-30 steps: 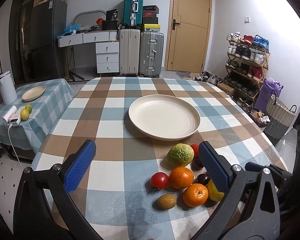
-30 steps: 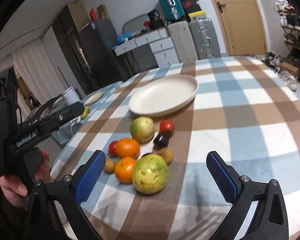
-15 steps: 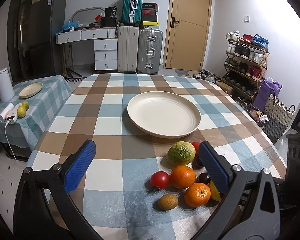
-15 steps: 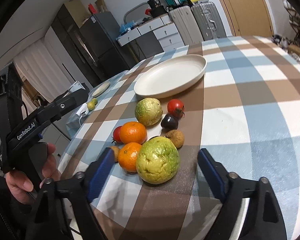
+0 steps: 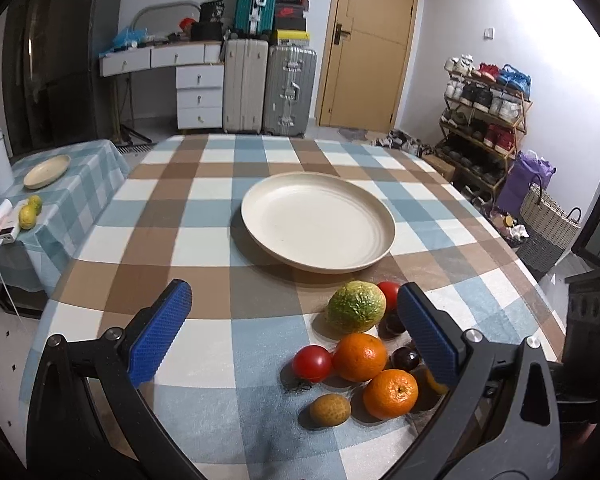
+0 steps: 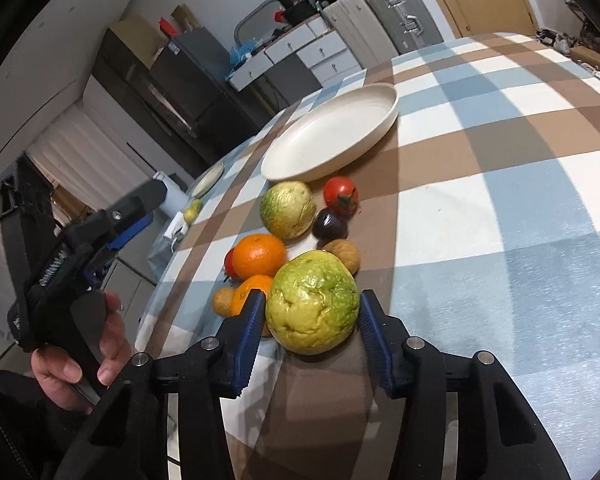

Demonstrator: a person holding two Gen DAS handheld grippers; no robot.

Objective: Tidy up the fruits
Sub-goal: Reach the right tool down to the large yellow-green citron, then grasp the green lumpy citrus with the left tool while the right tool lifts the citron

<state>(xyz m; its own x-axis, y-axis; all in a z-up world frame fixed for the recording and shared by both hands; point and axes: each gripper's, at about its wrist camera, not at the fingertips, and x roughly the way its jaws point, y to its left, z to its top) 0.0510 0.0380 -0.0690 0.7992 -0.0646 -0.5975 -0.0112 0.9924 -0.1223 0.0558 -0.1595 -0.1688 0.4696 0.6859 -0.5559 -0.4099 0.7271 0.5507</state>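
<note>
A cream plate (image 5: 318,220) lies mid-table, empty; it also shows in the right wrist view (image 6: 332,138). In front of it is a cluster of fruit: two oranges (image 5: 359,356), red tomatoes (image 5: 312,363), dark plums (image 6: 330,224), small brown fruits (image 5: 329,409) and two green-yellow guavas. My right gripper (image 6: 312,308) has its blue pads against both sides of the nearer guava (image 6: 314,304), which rests on the cloth. The other guava (image 5: 356,306) sits near the plate. My left gripper (image 5: 292,328) is wide open and empty, above the table left of the cluster.
The table has a blue, brown and white checked cloth (image 5: 204,240). A side table (image 5: 40,184) at left holds a small plate, two fruits and a white jug. Suitcases, drawers, a door and a shoe rack (image 5: 484,120) stand beyond.
My right gripper moved forward to the nearer guava and narrowed from wide open until its pads meet the fruit's sides. My left gripper stayed open and shifted only slightly.
</note>
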